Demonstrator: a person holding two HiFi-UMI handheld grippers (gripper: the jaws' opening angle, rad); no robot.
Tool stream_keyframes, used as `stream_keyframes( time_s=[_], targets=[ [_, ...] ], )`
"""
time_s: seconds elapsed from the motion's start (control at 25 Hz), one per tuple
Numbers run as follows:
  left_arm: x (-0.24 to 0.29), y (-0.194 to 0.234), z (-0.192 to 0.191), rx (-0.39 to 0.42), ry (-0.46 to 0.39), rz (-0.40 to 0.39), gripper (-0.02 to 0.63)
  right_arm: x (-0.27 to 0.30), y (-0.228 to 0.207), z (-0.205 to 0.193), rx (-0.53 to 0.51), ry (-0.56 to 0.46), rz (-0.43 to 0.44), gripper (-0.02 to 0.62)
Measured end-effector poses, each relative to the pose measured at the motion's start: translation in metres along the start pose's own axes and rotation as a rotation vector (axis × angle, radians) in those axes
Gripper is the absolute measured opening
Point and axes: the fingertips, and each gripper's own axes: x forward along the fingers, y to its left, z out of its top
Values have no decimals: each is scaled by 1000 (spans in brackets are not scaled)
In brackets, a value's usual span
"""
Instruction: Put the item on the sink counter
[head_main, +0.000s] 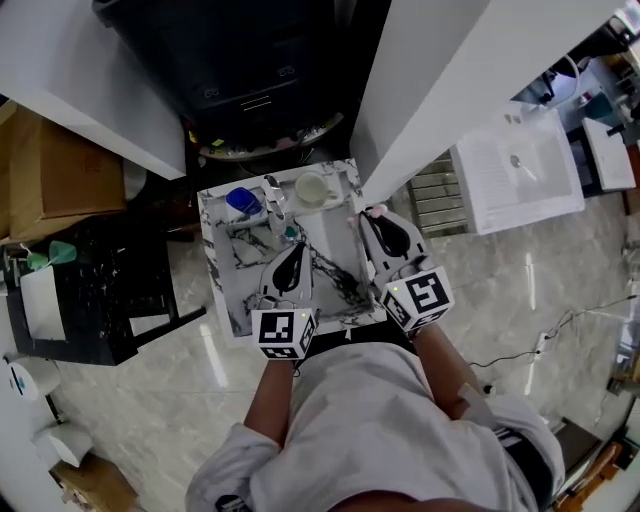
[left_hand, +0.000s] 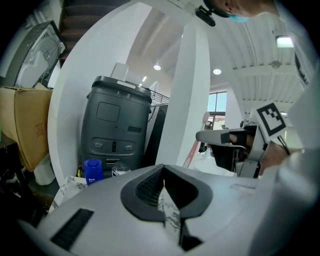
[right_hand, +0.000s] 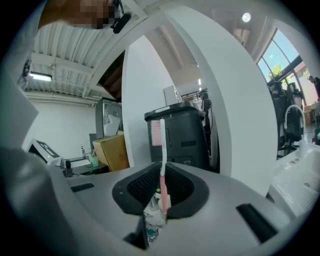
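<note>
A pink and white toothbrush stands upright in my right gripper, bristles at the top, jaws shut on its handle. In the head view the right gripper hovers over the right edge of the marble sink counter, with the brush's pink end at its tip. My left gripper sits over the middle of the counter's basin. Its jaws are shut in the left gripper view with nothing between them.
On the counter's far side stand a blue bottle, a faucet and a pale cup. A black machine stands behind, between white walls. A cardboard box is at left, a white sink at right.
</note>
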Motion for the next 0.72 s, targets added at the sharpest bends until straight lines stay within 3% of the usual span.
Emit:
stream_keyframes(
  time_s=[0.72],
  targets=[
    [48,35,-32,-111,70,255,11,106,-32,-39,2,138,251,31]
  ],
)
